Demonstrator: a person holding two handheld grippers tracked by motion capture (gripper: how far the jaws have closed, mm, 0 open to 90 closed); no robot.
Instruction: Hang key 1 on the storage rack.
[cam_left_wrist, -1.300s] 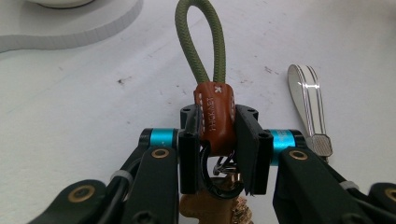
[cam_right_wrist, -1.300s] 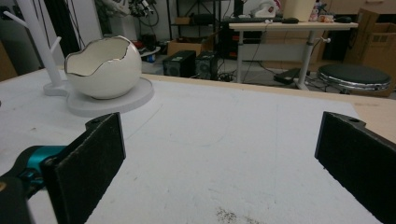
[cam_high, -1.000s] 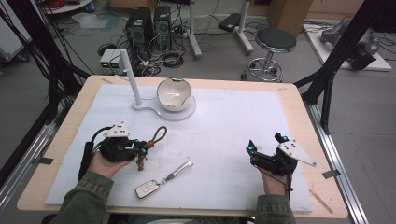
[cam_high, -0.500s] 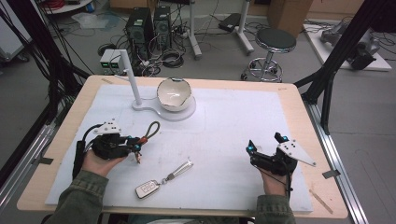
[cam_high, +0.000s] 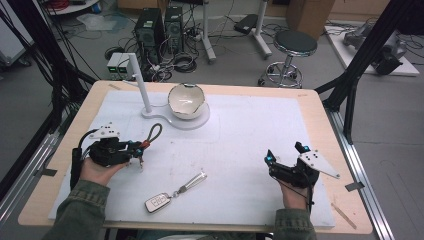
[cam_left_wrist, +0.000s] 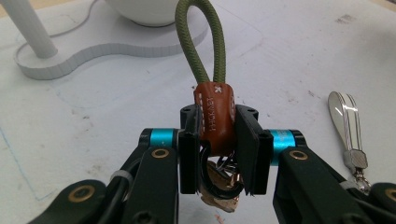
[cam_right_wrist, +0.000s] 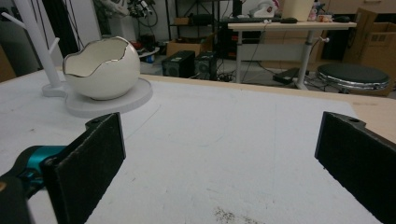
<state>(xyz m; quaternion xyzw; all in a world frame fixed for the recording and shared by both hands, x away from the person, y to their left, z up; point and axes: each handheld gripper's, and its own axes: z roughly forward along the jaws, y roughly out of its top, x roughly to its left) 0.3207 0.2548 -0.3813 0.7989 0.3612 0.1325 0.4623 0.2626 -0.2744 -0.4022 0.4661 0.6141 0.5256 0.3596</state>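
Since a second ago our left gripper (cam_high: 134, 151) has slid leftward, dragging the keychain (cam_left_wrist: 214, 114) with it; right gripper (cam_high: 272, 161) unmoved. We see the left pads (cam_left_wrist: 246, 149) clamped on the keychain's brown leather sleeve, green cord loop (cam_high: 154, 132) sticking out toward the white stand (cam_high: 172, 117) (egg-shaped bowl (cam_high: 186, 100) sits on it). Right jaws gape wide, nothing between them. Car key fob (cam_high: 157, 202) lies on the white mat (cam_high: 240, 145), between both hands.
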